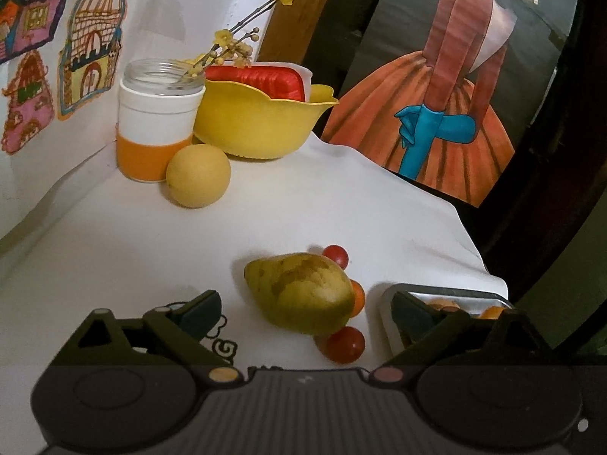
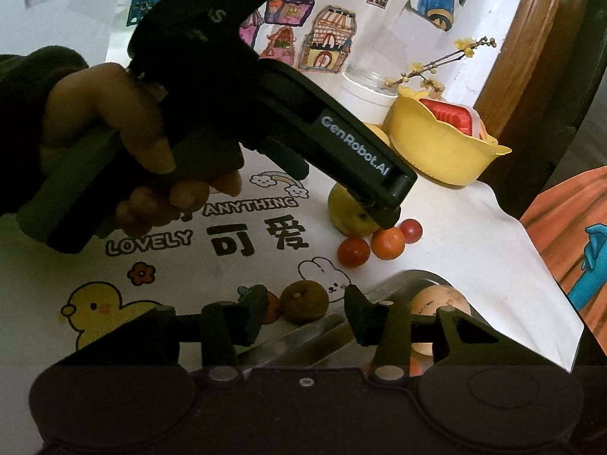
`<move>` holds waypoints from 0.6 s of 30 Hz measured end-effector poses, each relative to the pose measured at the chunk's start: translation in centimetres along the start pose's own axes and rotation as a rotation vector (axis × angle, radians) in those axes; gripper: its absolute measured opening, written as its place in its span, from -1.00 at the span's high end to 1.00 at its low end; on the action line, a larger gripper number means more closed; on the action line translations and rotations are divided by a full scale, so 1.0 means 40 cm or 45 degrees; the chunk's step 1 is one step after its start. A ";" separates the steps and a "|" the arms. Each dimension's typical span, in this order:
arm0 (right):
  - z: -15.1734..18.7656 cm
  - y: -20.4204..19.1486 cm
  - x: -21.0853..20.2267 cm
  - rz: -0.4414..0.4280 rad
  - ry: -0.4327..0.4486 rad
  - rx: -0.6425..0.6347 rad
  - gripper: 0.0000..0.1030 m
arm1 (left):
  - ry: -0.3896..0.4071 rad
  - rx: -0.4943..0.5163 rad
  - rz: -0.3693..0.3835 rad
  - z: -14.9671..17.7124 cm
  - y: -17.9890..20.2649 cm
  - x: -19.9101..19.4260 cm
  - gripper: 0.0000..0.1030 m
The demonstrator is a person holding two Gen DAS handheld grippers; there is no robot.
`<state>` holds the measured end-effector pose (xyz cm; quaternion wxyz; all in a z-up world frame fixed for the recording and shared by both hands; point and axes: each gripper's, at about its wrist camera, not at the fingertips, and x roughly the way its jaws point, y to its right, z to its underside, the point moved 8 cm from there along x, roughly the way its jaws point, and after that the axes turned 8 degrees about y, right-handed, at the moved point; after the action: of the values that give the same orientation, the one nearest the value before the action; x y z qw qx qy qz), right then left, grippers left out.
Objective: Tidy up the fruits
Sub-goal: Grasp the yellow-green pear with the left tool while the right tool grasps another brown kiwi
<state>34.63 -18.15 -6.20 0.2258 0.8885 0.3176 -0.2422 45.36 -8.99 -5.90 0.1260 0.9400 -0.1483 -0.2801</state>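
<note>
The left gripper (image 1: 305, 313) is seen spread wide, nothing between its fingers, hung low over the white cloth (image 1: 303, 208) with the pear (image 1: 301, 292) lying just ahead of the gap. The right gripper (image 2: 303, 313) is likewise released and empty, a brownish round fruit (image 2: 304, 300) sitting just past its fingertips beside the metal tray (image 2: 315, 328). From the right wrist the left tool is shown from outside: a hand (image 2: 125, 144) in a dark sleeve is wrapped round its handle, and its black body crosses the middle of that view, hiding much of the pear. Printed cartoons and lettering on the cloth are caught only there, as is a pale round fruit (image 2: 440, 303) inside the tray. From the left wrist the pear is seen whole, green-yellow and mottled, with small red-orange tomatoes (image 1: 345, 344) tucked against its far side; the tray's rim is half hidden behind the right finger. Further back, a smooth yellow round fruit (image 1: 198, 176) is set against a white-and-orange jar (image 1: 157, 125) holding budded twigs, next to a scalloped yellow bowl (image 1: 258, 125) with a glossy red box in it. Children's drawings are stuck on the wall, and a painting of an orange dress leans at the right.
</note>
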 end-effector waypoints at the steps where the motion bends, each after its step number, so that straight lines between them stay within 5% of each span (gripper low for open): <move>1: 0.000 0.000 0.002 0.002 -0.001 0.002 0.15 | 0.000 -0.007 -0.010 0.000 -0.002 0.005 -0.86; 18: 0.003 -0.003 0.011 0.023 0.011 -0.012 0.29 | -0.037 -0.083 -0.051 0.004 -0.013 0.057 -0.43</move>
<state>34.80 -17.93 -6.57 0.2308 0.8913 0.3119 -0.2347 47.20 -9.34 -7.30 0.1487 0.9341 -0.1220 -0.3007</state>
